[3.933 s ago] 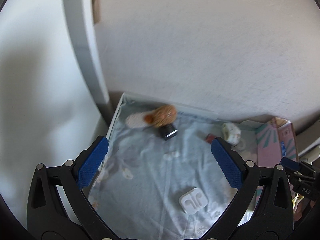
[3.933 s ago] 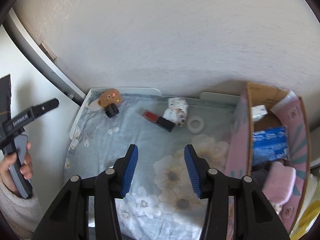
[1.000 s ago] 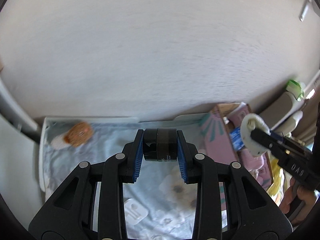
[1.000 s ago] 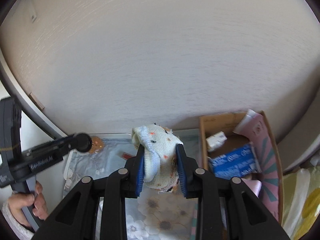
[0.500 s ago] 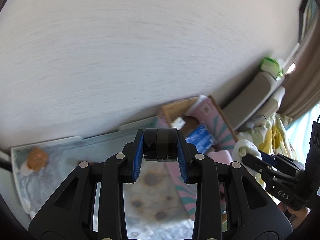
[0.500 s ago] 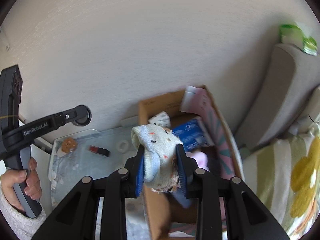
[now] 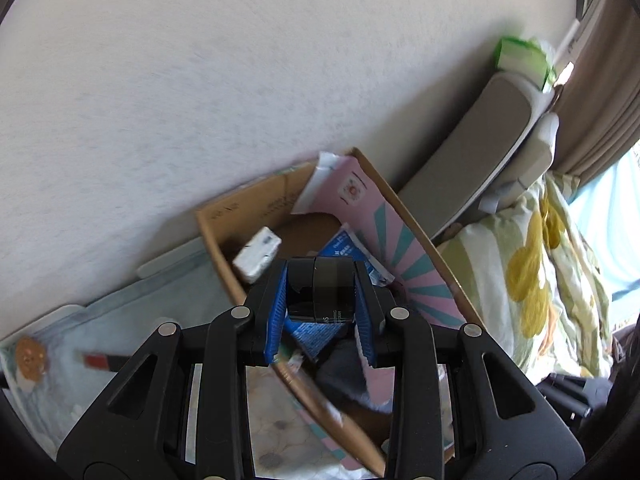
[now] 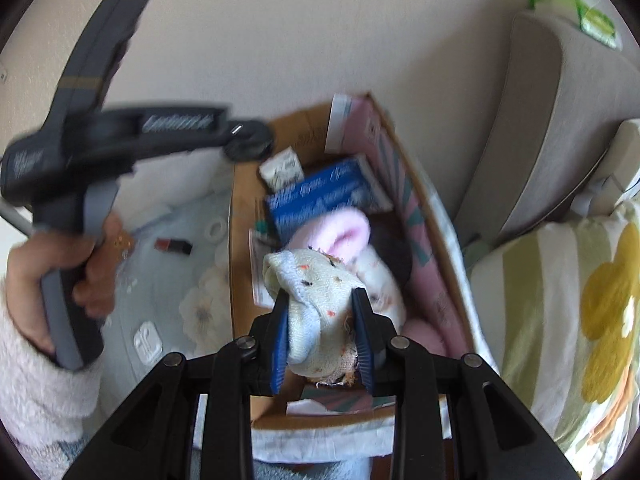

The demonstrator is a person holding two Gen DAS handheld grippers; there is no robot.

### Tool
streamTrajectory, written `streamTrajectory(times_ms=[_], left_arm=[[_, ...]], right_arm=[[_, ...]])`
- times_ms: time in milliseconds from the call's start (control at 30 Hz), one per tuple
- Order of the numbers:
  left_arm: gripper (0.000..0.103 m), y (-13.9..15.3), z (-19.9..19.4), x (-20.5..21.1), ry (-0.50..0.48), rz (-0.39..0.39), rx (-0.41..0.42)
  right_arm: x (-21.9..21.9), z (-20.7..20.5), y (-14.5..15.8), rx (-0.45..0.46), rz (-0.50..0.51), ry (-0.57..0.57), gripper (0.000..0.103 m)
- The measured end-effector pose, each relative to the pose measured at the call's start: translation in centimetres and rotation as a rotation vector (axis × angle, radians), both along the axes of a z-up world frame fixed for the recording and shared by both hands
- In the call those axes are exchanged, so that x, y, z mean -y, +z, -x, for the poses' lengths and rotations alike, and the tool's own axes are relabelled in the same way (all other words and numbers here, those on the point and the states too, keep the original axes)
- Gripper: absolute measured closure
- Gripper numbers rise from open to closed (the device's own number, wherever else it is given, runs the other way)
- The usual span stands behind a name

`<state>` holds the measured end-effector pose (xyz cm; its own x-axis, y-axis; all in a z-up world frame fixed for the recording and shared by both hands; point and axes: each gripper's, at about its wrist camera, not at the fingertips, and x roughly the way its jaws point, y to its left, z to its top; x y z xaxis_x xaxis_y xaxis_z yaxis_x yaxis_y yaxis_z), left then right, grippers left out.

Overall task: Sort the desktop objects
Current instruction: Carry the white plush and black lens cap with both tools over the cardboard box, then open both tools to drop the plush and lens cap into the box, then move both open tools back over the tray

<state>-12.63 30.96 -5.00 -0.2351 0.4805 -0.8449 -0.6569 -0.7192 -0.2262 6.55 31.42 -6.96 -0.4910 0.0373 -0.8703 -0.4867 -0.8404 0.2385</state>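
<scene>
Backing a floral cloth (image 8: pixel 168 216), white wall (image 7: pixel 200 80); left hand-held gripper (image 7: pixel 320 312) clamps black cylinder (image 7: pixel 320 292), right hand-held gripper (image 8: pixel 322 340) speckled sock (image 8: pixel 320 300).

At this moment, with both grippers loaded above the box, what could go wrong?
The left gripper holds the black jar near the cardboard box edge; released early, it might miss. The right gripper pinches only the sock's lower part, so it could slip. Both hands crowd one box.

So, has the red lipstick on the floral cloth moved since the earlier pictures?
No. In the right wrist view the red lipstick lies on the floral cloth just left of the tape ring, as before.
</scene>
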Motion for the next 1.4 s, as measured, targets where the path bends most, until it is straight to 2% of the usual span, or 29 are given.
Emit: streamTrajectory(times_ms=[300,367,400,433,467,500,533,567,633,700,967,1100,1400], left_arm=[[0.075,-1.7,0.2,-1.5,-0.008,0.053,0.011],[0.074,-2.0,0.5,-1.5,-0.008,0.055,0.034],[0.073,-2.2,0.7,-1.6,-0.014,0.051,0.056],[0.072,-2.4,0.9,-1.7,-0.018,0.050,0.080],[0.066,-2.6,1.1,-1.7,-0.015,0.053,0.095],[0.057,-2.7,1.2,-1.8,-0.009,0.062,0.101],[0.024,-2.8,1.4,-1.8,0.000,0.077,0.104],[0.001,-2.8,1.5,-1.8,0.011,0.083,0.096],[0.000,-2.3,1.5,-1.2,0.028,0.052,0.072],[0.000,-2.1,1.6,-0.9,0.021,0.032,0.086],[0.000,-0.4,1.3,0.1,0.034,0.026,0.029],[0.000,0.8,0.9,1.0,0.055,0.041,-0.044],[0.000,2.3,0.6,4.8,0.092,0.032,-0.094]], right_arm=[[-0.7,0.5,-1.2,0.021,0.037,0.028,0.076],[-0.7,0.8,-1.4,0.041,0.039,0.037,0.074],[-0.6,1.1,-1.6,0.061,0.038,0.051,0.068],[-0.6,1.3,-1.8,0.080,0.029,0.055,0.057],[-0.4,1.5,-2.0,0.107,-0.001,0.053,0.052],[-0.4,1.6,-2.1,0.125,-0.015,0.052,0.041],[-0.4,1.7,-2.2,0.133,-0.016,0.049,0.034],[-0.5,1.7,-2.3,0.135,-0.014,0.043,0.030],[-0.8,1.5,-2.1,0.114,-0.001,0.026,0.028],[-1.0,1.4,-2.0,0.105,0.010,0.017,0.028],[-1.4,1.7,-1.4,0.105,-0.008,0.001,0.028],[-1.1,1.7,-0.8,0.103,-0.041,0.002,0.027],[-0.2,1.2,2.3,0.045,-0.129,-0.007,0.027]])
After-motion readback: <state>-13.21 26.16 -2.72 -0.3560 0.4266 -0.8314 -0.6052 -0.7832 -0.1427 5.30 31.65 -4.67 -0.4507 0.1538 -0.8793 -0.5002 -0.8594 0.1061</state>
